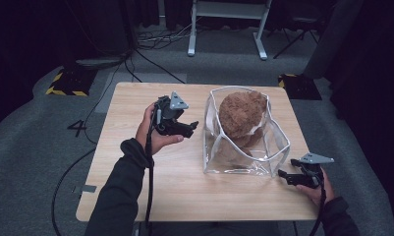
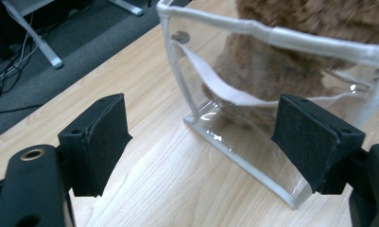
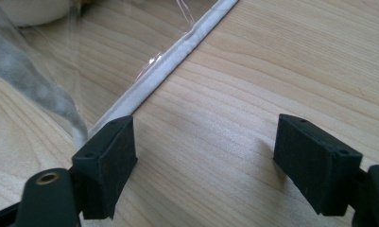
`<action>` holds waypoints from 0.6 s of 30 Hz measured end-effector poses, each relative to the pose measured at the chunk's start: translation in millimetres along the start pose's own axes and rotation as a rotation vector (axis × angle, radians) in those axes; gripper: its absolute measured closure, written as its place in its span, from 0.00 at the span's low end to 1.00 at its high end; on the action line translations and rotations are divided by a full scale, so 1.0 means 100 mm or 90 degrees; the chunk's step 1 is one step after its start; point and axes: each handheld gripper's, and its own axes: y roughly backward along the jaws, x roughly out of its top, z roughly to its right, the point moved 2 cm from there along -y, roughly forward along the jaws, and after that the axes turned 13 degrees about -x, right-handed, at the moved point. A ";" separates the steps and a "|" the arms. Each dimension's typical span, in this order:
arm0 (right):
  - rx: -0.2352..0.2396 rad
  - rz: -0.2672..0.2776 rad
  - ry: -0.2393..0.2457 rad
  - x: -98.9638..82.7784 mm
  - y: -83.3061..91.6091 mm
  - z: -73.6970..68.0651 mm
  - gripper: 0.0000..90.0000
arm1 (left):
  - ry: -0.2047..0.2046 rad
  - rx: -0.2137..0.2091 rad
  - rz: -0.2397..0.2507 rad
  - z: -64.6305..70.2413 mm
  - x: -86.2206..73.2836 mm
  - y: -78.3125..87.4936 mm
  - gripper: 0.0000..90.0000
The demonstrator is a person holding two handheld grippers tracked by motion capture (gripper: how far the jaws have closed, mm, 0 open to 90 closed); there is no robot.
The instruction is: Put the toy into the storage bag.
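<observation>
A clear plastic bag (image 1: 243, 147) with white edging stands upright on the light wooden desk (image 1: 150, 196), a little right of the middle. A brown furry toy (image 1: 242, 114) is held inside it, its top rising above the bag's open rim. In the left gripper view the bag (image 2: 234, 142) is seen from its side, with the toy (image 2: 291, 56) pressed against the clear wall and a white strap sagging across it.

The left hand-held gripper (image 1: 188, 128) is held above the desk just to the left of the bag, pointed toward it but not touching it. Its jaws are spread wide apart with nothing between them, as its own view shows; the bag's lower corner is seen beyond the gap. The left hand (image 1: 153, 130) is wrapped around the gripper's body, and a dark sleeve (image 1: 118, 196) comes in from the bottom edge.

The right hand-held gripper (image 1: 283, 175) is held low over the desk at the bag's near right corner, just beside it. Its jaws too are parted and empty; in the right gripper view the bag's white bottom seam (image 3: 168, 66) runs diagonally just ahead of the left-side jaw, and bare wood lies between the jaws.

Beyond the desk, grey carpet (image 1: 32, 147) is crossed by black cables (image 1: 150, 61).
</observation>
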 end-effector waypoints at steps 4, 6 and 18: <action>0.000 0.000 0.000 0.00 0.00 0.00 0.24 | 0.006 0.004 -0.002 -0.04 -0.08 0.03 0.21; 0.000 0.000 0.000 0.00 0.00 0.00 0.24 | 0.012 0.009 -0.003 -0.06 -0.13 0.04 0.21; 0.000 0.000 -0.001 0.00 0.00 0.00 0.24 | 0.041 0.023 -0.014 -0.20 -0.47 0.07 0.20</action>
